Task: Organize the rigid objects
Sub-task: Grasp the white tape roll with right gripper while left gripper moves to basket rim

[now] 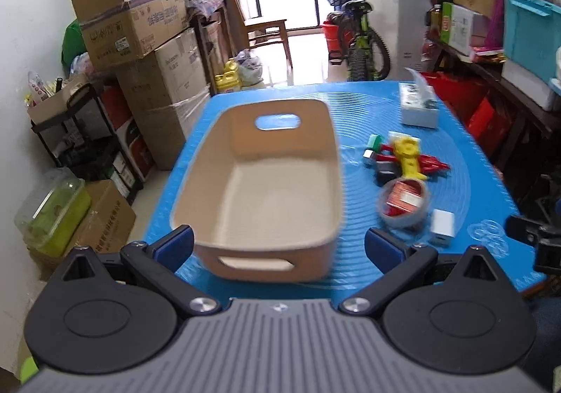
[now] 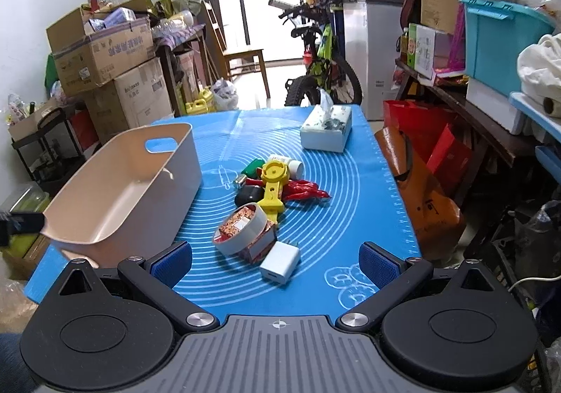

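A beige rectangular plastic bin (image 2: 119, 189) with an oval handle cut-out in each short wall sits on the left part of the blue ringed silicone mat (image 2: 326, 189) that covers the worktop. Its long axis runs from the near edge toward the far window, and nothing lies inside it. The left gripper (image 1: 278, 245) hovers at the bin's near short wall with its jaws spread wide on either side of that wall, gripping nothing.

Just right of the bin lies a cluster of small items. A green capsule-shaped object (image 2: 254, 167) and a black rounded case (image 2: 247, 196) sit on its left side. A yellow plastic tool with a round head (image 2: 273, 182) lies with its head toward the far end and its handle toward the near edge. Red chilli-shaped pieces (image 2: 305, 191) point to the right. Nearer, a grey roll of tape (image 2: 240, 228) rests tilted on a red patterned box (image 2: 261, 245), and a white charger cube (image 2: 280, 263) touches that box.

The right gripper (image 2: 275, 261) hangs over the charger, jaws spread wide and holding nothing. A white tissue box (image 2: 326, 128) stands at the far right.
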`<control>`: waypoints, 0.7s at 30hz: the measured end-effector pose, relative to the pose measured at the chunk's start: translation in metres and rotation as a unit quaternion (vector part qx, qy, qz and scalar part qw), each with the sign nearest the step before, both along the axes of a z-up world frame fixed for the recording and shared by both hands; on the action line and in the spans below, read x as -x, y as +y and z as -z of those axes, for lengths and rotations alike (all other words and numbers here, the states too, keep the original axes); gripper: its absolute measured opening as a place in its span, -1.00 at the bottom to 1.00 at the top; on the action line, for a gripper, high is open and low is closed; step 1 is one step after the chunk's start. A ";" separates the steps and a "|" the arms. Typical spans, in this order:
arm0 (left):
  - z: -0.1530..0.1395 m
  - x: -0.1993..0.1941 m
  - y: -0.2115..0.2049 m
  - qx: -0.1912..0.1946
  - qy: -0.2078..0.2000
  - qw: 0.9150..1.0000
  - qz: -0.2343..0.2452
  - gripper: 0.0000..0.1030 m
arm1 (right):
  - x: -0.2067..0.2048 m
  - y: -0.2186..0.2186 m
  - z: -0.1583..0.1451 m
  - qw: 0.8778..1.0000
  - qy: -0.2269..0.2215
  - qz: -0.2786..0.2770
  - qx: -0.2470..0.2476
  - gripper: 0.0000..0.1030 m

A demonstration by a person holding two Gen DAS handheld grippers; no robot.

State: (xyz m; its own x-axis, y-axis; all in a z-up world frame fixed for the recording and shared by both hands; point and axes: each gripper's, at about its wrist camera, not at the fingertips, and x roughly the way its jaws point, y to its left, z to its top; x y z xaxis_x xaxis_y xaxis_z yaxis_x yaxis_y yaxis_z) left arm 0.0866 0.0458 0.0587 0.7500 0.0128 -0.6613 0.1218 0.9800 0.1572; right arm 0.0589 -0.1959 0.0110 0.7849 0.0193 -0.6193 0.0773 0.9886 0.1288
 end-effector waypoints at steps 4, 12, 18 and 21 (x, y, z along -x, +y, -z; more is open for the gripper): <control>-0.001 -0.040 0.028 0.014 0.010 0.999 -0.032 0.98 | -0.032 0.008 0.013 1.000 0.014 0.002 0.005 0.95; 0.020 -0.107 0.080 0.018 0.039 0.994 -0.097 0.98 | -0.098 0.021 0.045 0.998 0.049 0.030 0.010 0.85; 0.044 -0.145 0.101 0.024 0.068 0.990 -0.124 0.97 | -0.132 0.034 0.065 0.996 0.068 0.046 0.030 0.80; 0.053 -0.155 0.113 0.028 0.081 0.988 -0.131 0.73 | -0.147 0.041 0.075 0.995 0.079 0.054 0.040 0.73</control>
